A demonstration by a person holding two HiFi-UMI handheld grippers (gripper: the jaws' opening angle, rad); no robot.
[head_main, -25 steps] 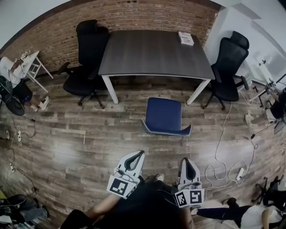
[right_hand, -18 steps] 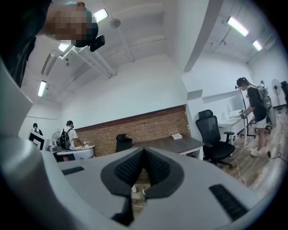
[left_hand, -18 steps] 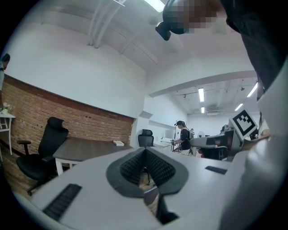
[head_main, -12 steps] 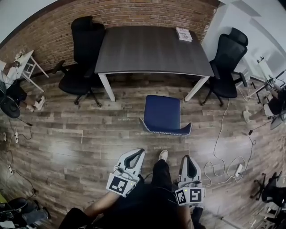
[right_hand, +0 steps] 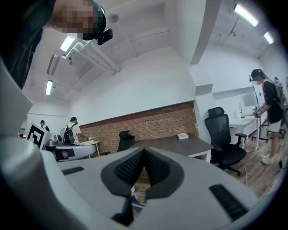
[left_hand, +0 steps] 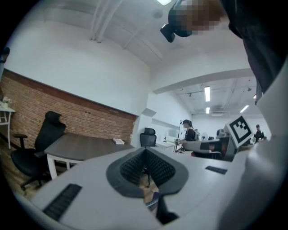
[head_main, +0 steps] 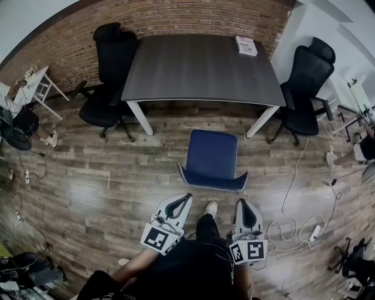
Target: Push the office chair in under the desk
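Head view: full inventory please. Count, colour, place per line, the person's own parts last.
desk: 1, dark grey top, white legs, against the brick wall
brick wall: 1, red-brown, far side
blue chair: 1, blue seat, on the floor in front of the desk, not under it
black office chairs: 2, black, one at each end of the desk
booklet: 1, white, desk's far right corner
small table: 1, white, left edge
cable with power strip: 1, white, floor at right
floor: wood planks, brown
shoe: 1, white, between the grippers
left gripper: 1, white, shut, empty, short of the chair
right gripper: 1, white, shut, empty, short of the chair
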